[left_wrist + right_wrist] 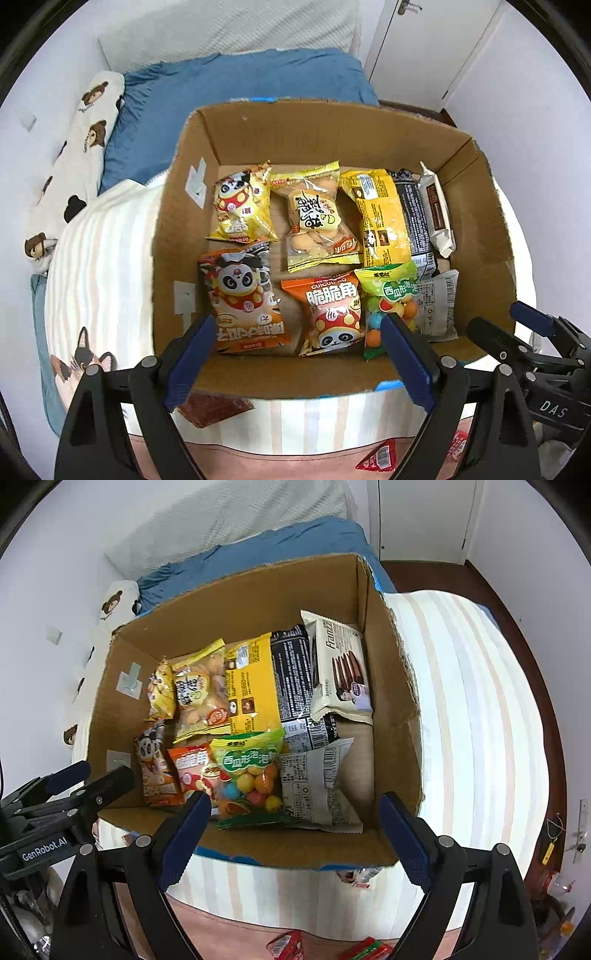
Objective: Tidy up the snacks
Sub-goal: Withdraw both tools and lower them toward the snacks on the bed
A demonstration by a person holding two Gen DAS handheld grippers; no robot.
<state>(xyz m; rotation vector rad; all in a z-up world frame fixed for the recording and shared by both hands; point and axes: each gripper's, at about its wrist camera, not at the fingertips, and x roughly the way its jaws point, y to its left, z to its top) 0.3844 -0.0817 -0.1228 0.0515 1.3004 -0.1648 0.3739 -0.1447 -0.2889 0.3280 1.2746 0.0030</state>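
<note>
An open cardboard box (177,206) (391,664) stands on a striped bed and holds several snack packs laid flat: two panda chip bags (243,295), a biscuit bag (317,218), a yellow pack (384,218), a green candy-ball bag (391,295) (251,775), a Franzzi wafer pack (343,668) and a grey pack (317,786). My left gripper (301,363) is open and empty, hovering over the box's near wall. My right gripper (295,843) is open and empty at the near wall too; it also shows in the left wrist view (517,332).
Loose snacks lie on the bed in front of the box: a brown-red pack (214,406), small red packets (380,458) (288,945). A blue pillow (236,92) and a bear-print pillow (85,147) lie behind. White doors (424,44) at the back right.
</note>
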